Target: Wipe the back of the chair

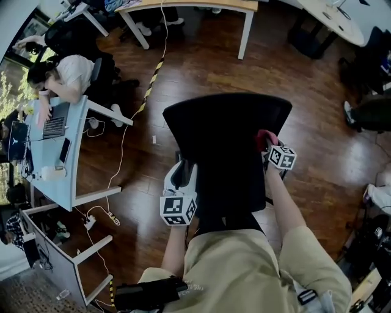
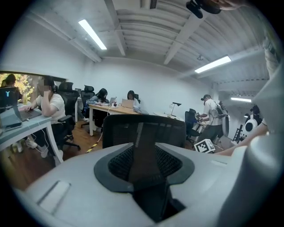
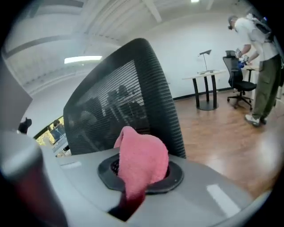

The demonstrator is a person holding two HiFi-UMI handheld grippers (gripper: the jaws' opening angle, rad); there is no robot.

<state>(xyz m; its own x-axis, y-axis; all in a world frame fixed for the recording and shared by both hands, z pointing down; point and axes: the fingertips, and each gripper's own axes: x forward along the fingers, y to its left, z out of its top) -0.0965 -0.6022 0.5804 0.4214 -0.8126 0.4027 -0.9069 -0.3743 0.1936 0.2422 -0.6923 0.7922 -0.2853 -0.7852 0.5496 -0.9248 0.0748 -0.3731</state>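
Observation:
The black mesh chair back stands just in front of me, seen from above. My right gripper is at its right edge, shut on a pink cloth. In the right gripper view the cloth bulges out of the jaws, close to the mesh. At the chair's left side my left gripper looks shut, with nothing seen in it. In its own view the left gripper points at the chair back from behind.
A pale desk with a laptop and a seated person stands at the left. Cables and a power strip lie on the wooden floor. A wooden table stands ahead. A standing person is at the far right.

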